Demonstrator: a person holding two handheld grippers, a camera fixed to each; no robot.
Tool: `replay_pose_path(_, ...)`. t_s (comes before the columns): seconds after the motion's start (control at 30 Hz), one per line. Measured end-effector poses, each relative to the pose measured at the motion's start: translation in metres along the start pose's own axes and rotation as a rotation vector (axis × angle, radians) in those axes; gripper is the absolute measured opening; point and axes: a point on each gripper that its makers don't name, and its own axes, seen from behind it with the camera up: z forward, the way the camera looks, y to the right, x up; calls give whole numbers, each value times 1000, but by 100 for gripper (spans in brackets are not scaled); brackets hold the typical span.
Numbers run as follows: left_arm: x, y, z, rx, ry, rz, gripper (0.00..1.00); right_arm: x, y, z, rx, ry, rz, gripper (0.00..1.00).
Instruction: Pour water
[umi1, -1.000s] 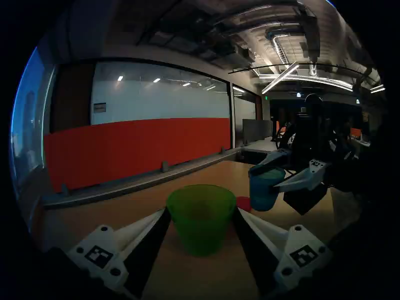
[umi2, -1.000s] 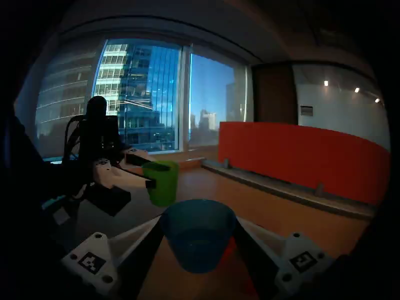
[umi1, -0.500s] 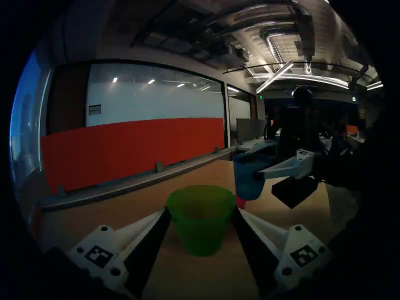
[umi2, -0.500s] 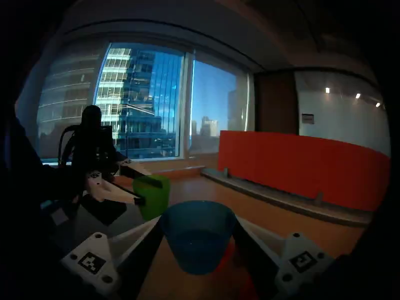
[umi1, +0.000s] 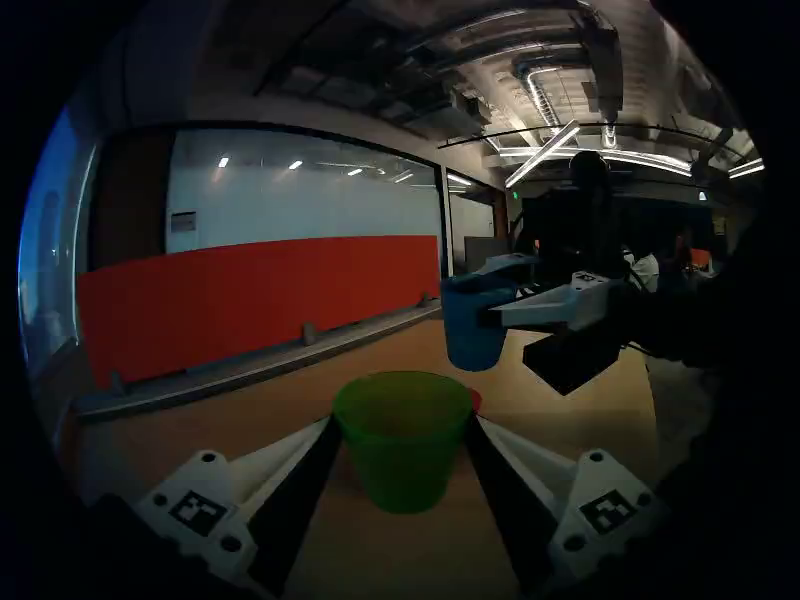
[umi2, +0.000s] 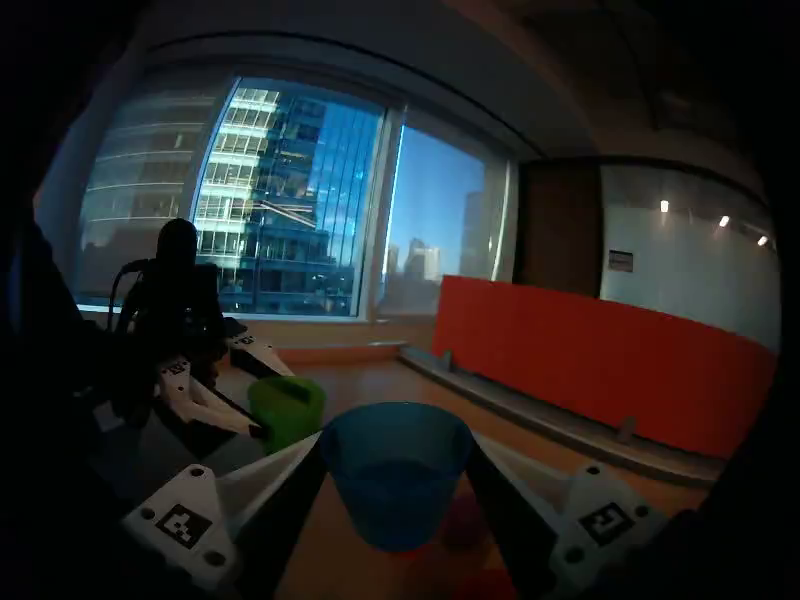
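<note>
Over the table (umi1: 250, 400), your left gripper (umi1: 403, 428) clamps the green cup (umi1: 403, 460) upright. Your right gripper (umi2: 397, 445) clasps the blue cup (umi2: 397, 485), untipped, ahead-right of the left's fingers and higher. Likely pre-pour alignment: bring blue's rim over green, then tip.

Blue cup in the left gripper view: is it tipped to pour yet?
No, the blue cup is held upright in the right tongs, up beyond the green cup.
</note>
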Motion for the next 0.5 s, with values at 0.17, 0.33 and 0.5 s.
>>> replay_pose_path(0.17, -3, 6, 2, -7, 2, 1, 87, 8, 1, 1, 4, 2, -45, 92)
replay_pose_path(0.33, -5, 12, 4, -13, 2, 0, 87, 16, 3, 2, 6, 2, -90, 92)
replay_pose_path(0.5, -7, 19, 6, -21, 3, -2, 87, 26, 4, 4, 9, 5, -145, 92)
